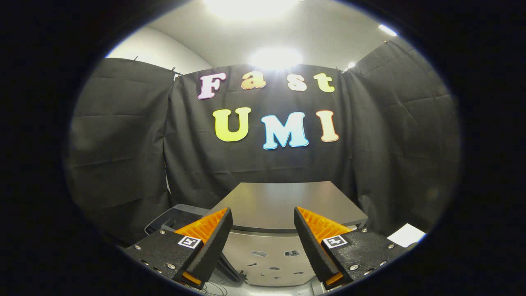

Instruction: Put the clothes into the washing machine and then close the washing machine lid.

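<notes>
- gripper (263, 218) fingers spread wide apart, nothing between them, not touching anything
- left finger (213, 240) and right finger (312, 242) both angled inward toward their tips, a square marker tag on each finger's base
- between and just ahead of the fingers: washing machine (267, 257), grey front face with a few small dark holes/marks
- washing machine lid (283, 203) looks down flat on top, grey smooth surface, stretches away beyond the fingertips toward the back wall
- beside the left finger, next to the machine: dark bin or basket (174, 216), rim only partly in view, contents can't tell
- clothes: can't make any out, may be inside the dark bin, can't tell
- beside the right finger, low down: white flat sheet or card (407, 235), only a corner in view
- below the left finger: thin wires (213, 288) on the floor area
- beyond it all: black cloth wall (119, 144) on three sides, white ceiling (312, 28) with bright lights above
</notes>
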`<state>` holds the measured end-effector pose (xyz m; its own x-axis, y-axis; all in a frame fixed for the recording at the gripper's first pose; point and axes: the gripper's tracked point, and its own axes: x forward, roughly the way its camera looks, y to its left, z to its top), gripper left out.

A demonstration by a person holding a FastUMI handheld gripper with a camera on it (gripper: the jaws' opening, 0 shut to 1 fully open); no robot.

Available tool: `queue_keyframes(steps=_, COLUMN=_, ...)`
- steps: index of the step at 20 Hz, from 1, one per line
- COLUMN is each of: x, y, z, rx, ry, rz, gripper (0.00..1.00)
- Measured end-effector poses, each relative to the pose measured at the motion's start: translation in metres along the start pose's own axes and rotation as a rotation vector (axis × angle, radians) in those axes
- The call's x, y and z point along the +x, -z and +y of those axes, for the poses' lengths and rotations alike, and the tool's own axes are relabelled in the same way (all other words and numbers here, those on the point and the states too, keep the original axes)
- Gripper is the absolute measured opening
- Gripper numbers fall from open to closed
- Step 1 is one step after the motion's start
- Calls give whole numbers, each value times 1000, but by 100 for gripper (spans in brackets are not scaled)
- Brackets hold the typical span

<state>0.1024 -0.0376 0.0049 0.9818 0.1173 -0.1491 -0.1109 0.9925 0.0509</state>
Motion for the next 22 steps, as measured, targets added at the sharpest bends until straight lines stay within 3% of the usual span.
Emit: queue_keyframes(steps=22, x=-5, y=15, z=-34, rx=28, ry=45, rz=7, gripper=92)
